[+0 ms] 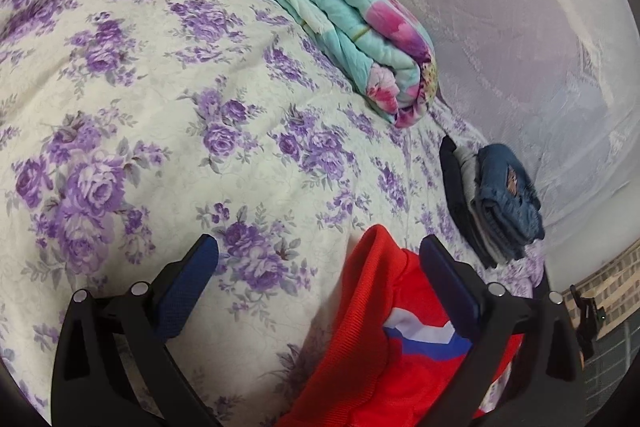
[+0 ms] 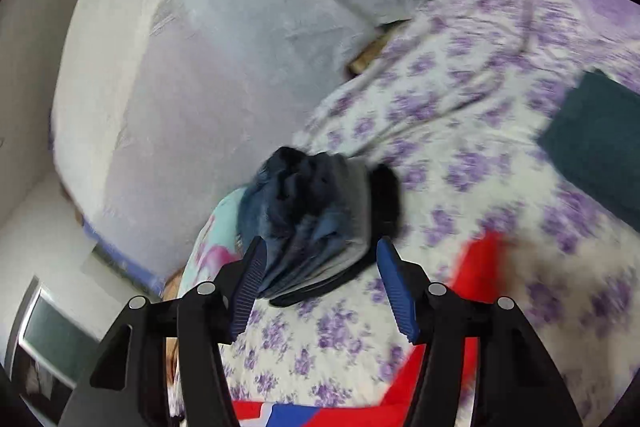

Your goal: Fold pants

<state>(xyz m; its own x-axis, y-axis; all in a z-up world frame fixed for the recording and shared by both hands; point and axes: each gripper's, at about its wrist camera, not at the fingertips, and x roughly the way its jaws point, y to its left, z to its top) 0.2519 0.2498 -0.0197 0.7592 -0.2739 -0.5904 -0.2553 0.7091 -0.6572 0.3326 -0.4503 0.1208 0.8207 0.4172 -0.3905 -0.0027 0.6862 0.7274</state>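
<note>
Red pants (image 1: 372,339) with a white and blue stripe lie on the purple floral bedspread (image 1: 160,107), at the lower right of the left wrist view. My left gripper (image 1: 320,259) is open above the bed, its right finger over the red fabric without gripping it. In the right wrist view the red pants (image 2: 480,259) show at the lower right and along the bottom edge. My right gripper (image 2: 320,267) is open and empty, pointing at a stack of folded dark clothes (image 2: 316,215). That view is motion-blurred.
A folded teal and pink quilt (image 1: 332,27) lies at the far side of the bed. The stack of folded jeans and dark garments (image 1: 492,199) sits near the bed edge by a pale curtain (image 1: 500,7). A dark green cloth (image 2: 600,143) lies at the right.
</note>
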